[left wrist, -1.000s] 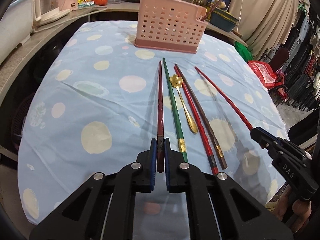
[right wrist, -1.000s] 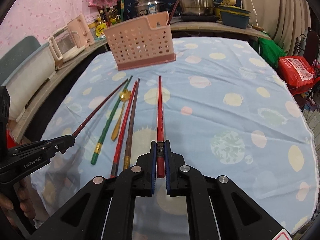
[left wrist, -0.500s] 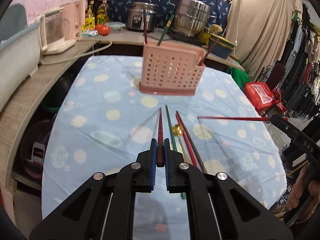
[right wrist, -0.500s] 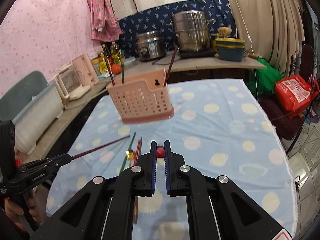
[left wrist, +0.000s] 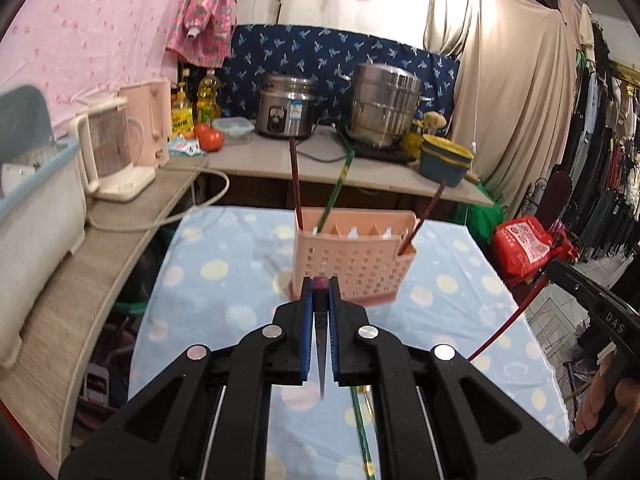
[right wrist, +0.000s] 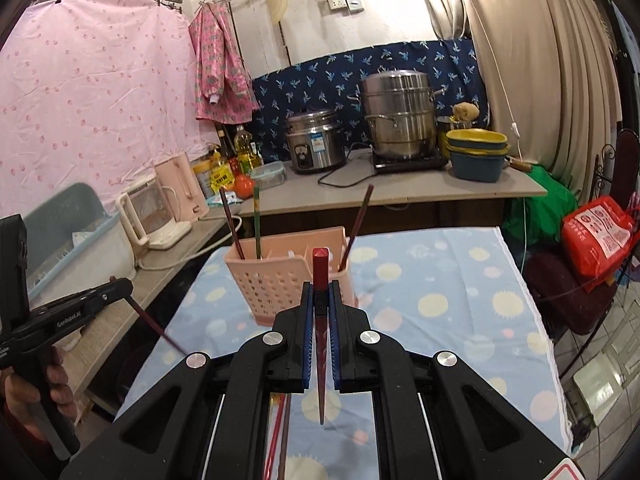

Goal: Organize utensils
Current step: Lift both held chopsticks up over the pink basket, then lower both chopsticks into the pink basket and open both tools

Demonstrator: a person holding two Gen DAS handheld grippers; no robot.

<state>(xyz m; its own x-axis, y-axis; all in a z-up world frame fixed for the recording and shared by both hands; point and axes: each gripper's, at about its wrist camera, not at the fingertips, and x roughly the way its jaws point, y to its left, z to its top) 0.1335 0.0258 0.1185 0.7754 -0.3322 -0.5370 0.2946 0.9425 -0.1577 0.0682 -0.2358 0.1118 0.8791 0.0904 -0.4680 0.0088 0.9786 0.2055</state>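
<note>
My left gripper (left wrist: 320, 286) is shut on a dark red chopstick (left wrist: 320, 344), held upright with its thin tip down. My right gripper (right wrist: 320, 290) is shut on a bright red chopstick (right wrist: 321, 320), also upright, tip down. Both are raised above the table, in front of the pink perforated utensil holder (left wrist: 352, 264), which also shows in the right wrist view (right wrist: 280, 280). The holder has a dark red, a green and a brown chopstick standing in it. The right gripper's chopstick shows at the right of the left wrist view (left wrist: 508, 320). The left gripper's chopstick shows at the left of the right wrist view (right wrist: 156, 328).
The table has a blue cloth with pale dots (right wrist: 440, 300). Other utensils still lie on it below the grippers: a green chopstick (left wrist: 362, 436) and red and brown ones (right wrist: 278, 436). A counter behind (right wrist: 400, 190) holds a rice cooker, steamer pot, bowls and kettles.
Both grippers have lifted their chopsticks off the cloth and swung them from lying flat to upright, tips down, while rising and moving nearer the pink holder.
</note>
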